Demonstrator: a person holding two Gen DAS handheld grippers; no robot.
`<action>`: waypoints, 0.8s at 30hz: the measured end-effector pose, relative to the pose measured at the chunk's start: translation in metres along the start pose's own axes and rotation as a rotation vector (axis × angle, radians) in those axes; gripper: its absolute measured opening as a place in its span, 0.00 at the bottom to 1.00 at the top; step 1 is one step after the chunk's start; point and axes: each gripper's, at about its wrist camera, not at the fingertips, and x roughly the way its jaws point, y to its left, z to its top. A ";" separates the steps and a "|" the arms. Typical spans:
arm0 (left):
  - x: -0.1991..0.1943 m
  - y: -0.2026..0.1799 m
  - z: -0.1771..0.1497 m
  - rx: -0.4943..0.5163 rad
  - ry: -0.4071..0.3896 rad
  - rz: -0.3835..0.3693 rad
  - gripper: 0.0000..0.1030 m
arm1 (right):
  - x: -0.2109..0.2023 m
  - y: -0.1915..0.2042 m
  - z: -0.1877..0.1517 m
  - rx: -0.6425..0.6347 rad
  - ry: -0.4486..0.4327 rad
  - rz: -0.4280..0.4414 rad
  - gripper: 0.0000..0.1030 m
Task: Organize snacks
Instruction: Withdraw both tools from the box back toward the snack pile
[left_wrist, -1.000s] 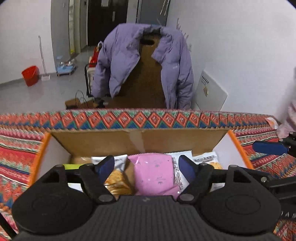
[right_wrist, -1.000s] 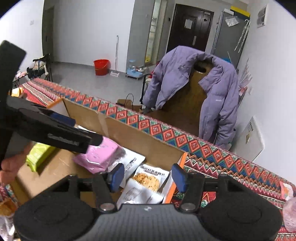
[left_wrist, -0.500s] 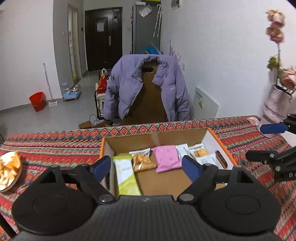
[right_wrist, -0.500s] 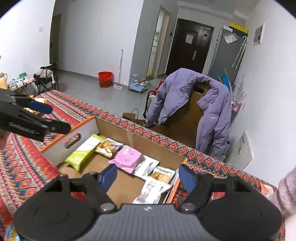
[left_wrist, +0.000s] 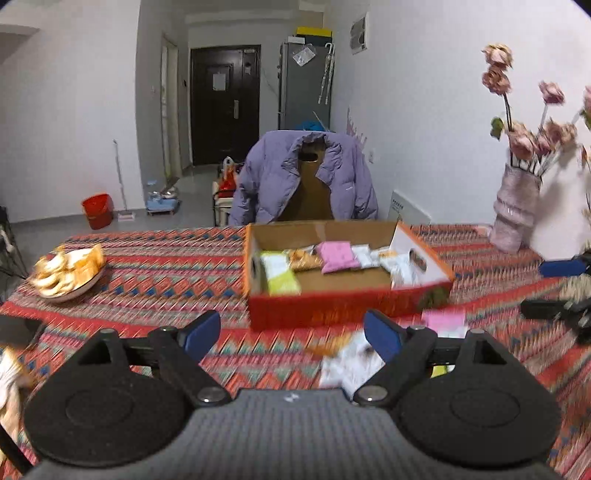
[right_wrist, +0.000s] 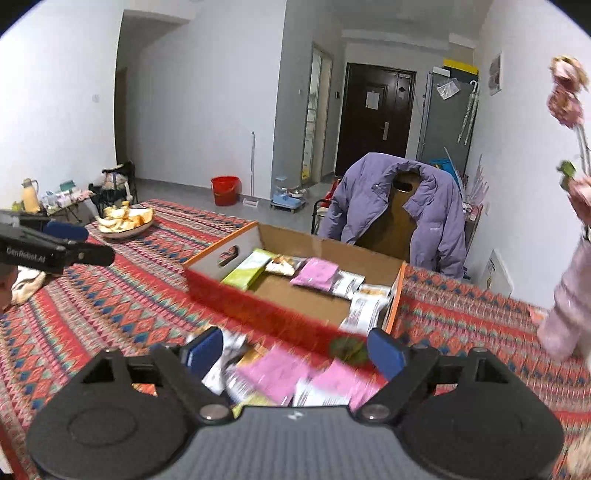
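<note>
Left wrist view, from the left edge: a plate of orange peel (left_wrist: 68, 271) sits on the worktop (left_wrist: 166, 266), which is covered in a red patterned cloth. Midway, the left tool (left_wrist: 291, 334) hangs above the cloth with its jaws wide apart and nothing between them. Beyond it stands the cardboard box (left_wrist: 347, 306), holding a green packet (left_wrist: 280, 275), a pink packet (left_wrist: 336, 253) and several white ones in a row along its far side. Loose snack packets (left_wrist: 354, 363), blurred, lie on the cloth just in front of the box. A purple jacket (left_wrist: 306, 177) hangs over a chair behind the worktop, and a vase of pink flowers (left_wrist: 517, 210) stands at the far right.

Right wrist view: the left tool shows at the left edge. The right tool (right_wrist: 295, 350) hovers over a blurred heap of loose packets (right_wrist: 280, 373), pink and white, lying near the box's front wall; its jaws are opening, and the pads press on none of them.
</note>
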 end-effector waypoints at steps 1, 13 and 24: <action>-0.010 0.000 -0.012 -0.001 -0.014 0.008 0.84 | -0.009 0.004 -0.010 0.011 -0.009 0.004 0.85; -0.109 -0.001 -0.112 -0.066 -0.082 0.077 0.90 | -0.080 0.052 -0.102 0.076 -0.073 -0.037 0.95; -0.111 -0.014 -0.143 -0.060 -0.011 0.045 0.90 | -0.088 0.073 -0.131 0.051 -0.037 -0.073 0.95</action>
